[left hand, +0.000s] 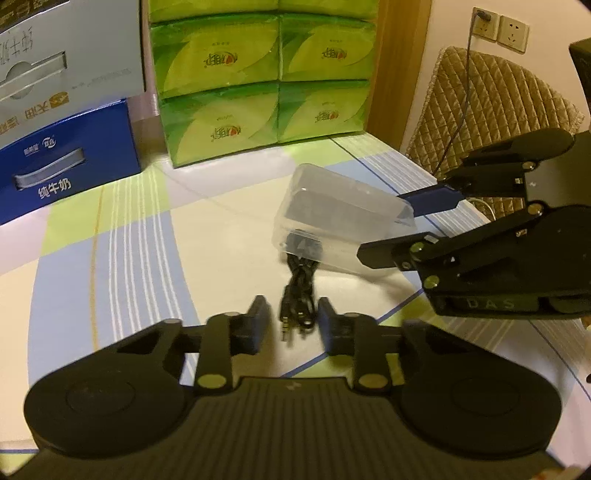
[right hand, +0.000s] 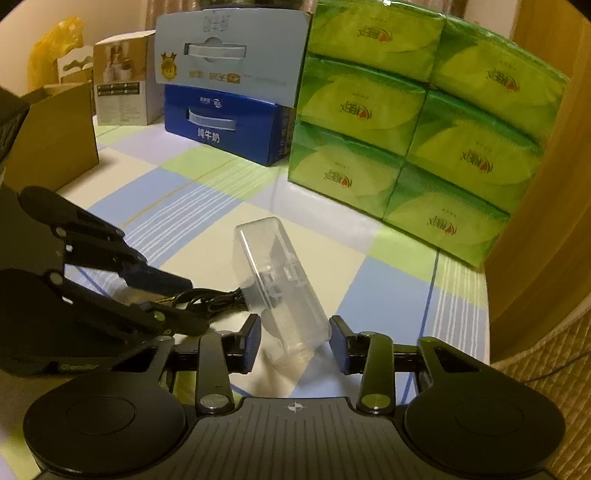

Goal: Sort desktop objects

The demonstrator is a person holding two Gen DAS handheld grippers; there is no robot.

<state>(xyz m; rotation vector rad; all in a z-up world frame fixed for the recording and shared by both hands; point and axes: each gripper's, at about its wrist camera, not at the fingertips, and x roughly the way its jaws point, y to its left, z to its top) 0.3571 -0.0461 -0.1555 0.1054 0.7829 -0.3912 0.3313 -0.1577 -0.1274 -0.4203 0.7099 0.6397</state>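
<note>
- Cable bundle (left hand: pixel 297 291) – black, with jack plugs at its near end – lies on the table between the fingers of the left gripper (left hand: pixel 293 325); the tongs stand narrowly apart, bare cloth shows between one pad and the cable, so nothing is clamped
- Its far end runs into the open mouth of the clear plastic box (left hand: pixel 332 218), where a dark coil shows through the wall
- Right gripper (right hand: pixel 295 336) is clamped on that box, one pad against each long side; the box sits tilted, its mouth end low towards the cable
- Both grippers point steeply down and sit near each other, the left one's fingers just beside the box's mouth
- Checked tablecloth (left hand: pixel 147 240) is bare to the left of the cable and in front of the box – open room there
- Further back, a stack of green tissue packs (left hand: pixel 258 92) stands like a wall, with a blue milk carton (left hand: pixel 62 162) beside it and a pale carton (left hand: pixel 74 48) on top of that
- A brown cardboard box (right hand: pixel 55 136) closes off the far left
- On the right the table edge is near the box; past it are a quilted chair back (left hand: pixel 491 103) and wall sockets (left hand: pixel 511 33)
</note>
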